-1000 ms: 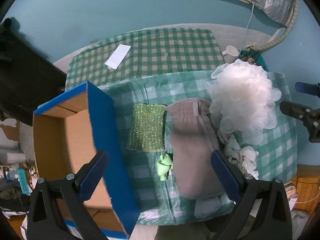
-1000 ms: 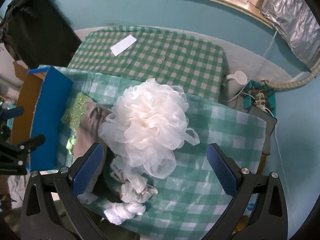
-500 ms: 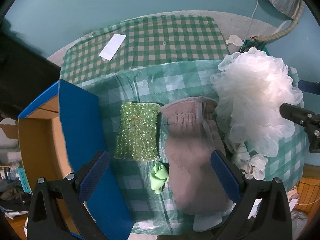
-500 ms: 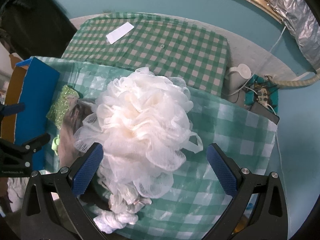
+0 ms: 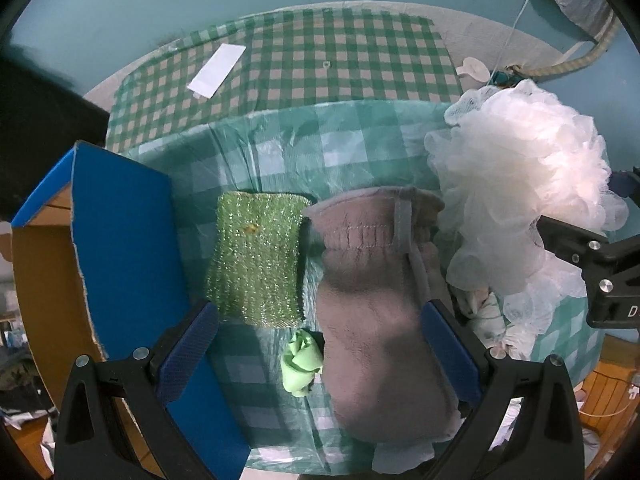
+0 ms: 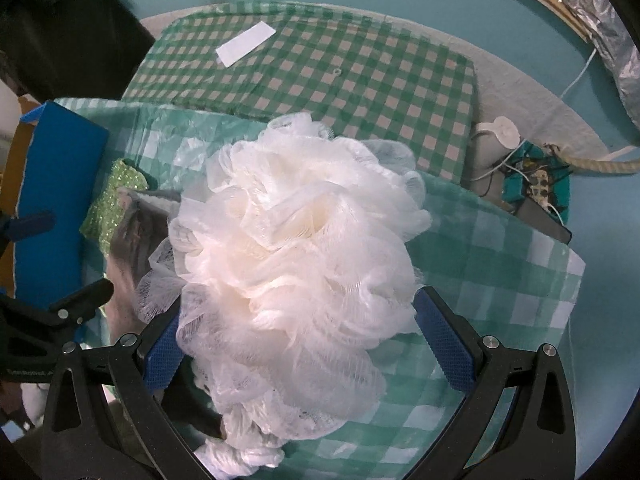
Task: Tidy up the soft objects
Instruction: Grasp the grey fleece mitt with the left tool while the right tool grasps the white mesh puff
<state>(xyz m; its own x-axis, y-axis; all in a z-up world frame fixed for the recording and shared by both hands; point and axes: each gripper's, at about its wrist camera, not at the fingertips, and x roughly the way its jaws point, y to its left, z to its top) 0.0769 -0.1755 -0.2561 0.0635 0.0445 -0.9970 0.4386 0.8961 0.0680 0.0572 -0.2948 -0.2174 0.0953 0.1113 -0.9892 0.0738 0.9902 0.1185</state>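
Observation:
A big white mesh bath pouf lies on the green checked table cover, between the wide-open fingers of my right gripper; it also shows in the left wrist view. My left gripper is open over a small light-green cloth ball, between a sparkly green scrub pad and a grey-pink fuzzy mitt. The blue cardboard box stands open at the left.
Crumpled white cloths lie at the table's front right. A white card lies on the darker checked cloth at the back. Cables and a power strip sit beyond the table's right edge.
Both grippers have moved forward and down towards the table. The pouf now fills the gap between the right fingers. The box has slid left in the left view.

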